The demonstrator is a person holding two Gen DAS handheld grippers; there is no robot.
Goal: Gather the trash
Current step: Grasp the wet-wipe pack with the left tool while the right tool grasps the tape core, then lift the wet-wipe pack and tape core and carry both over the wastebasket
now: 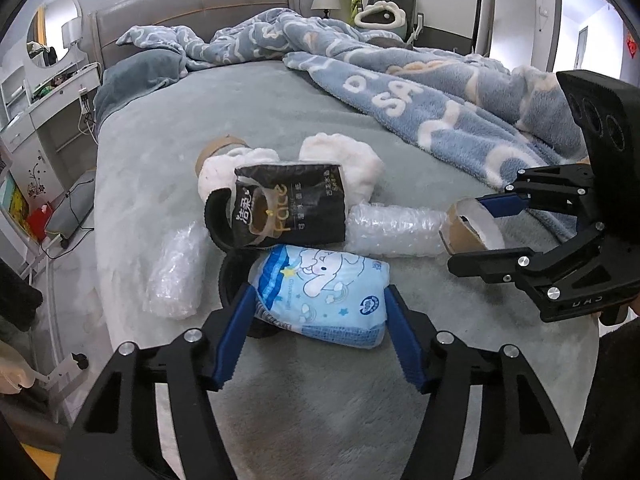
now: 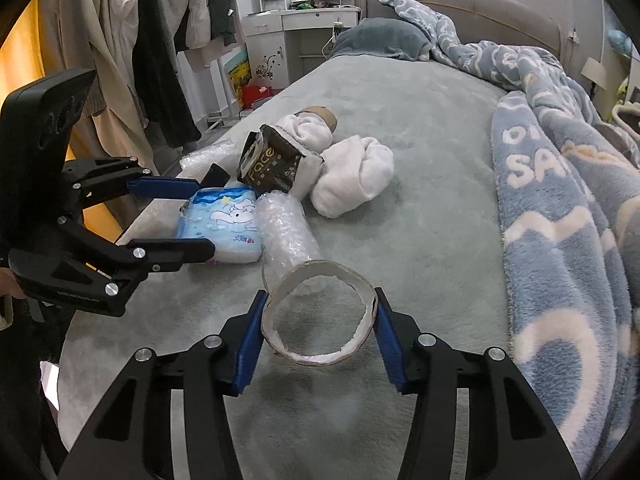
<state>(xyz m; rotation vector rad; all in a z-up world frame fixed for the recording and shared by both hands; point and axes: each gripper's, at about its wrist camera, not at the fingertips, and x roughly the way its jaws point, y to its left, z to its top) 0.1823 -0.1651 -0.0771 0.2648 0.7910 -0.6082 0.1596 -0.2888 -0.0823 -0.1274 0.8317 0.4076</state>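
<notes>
Trash lies on the grey bed (image 1: 280,120). A light blue cartoon tissue pack (image 1: 324,292) sits between the pads of my left gripper (image 1: 320,336), whose jaws are wide and touch its sides loosely. It also shows in the right wrist view (image 2: 224,224). A cardboard tape ring (image 2: 320,316) sits between the pads of my right gripper (image 2: 318,344), which close on its sides. It also shows in the left wrist view (image 1: 472,228). A black tissue pack (image 1: 292,208), bubble wrap rolls (image 1: 392,232) and white fluffy cloths (image 1: 344,156) lie beyond.
A blue patterned blanket (image 1: 420,92) is heaped on the right of the bed. A second bubble wrap bundle (image 1: 176,276) lies near the bed's left edge. A white dresser (image 1: 48,112) and hanging clothes (image 2: 152,40) stand beside the bed.
</notes>
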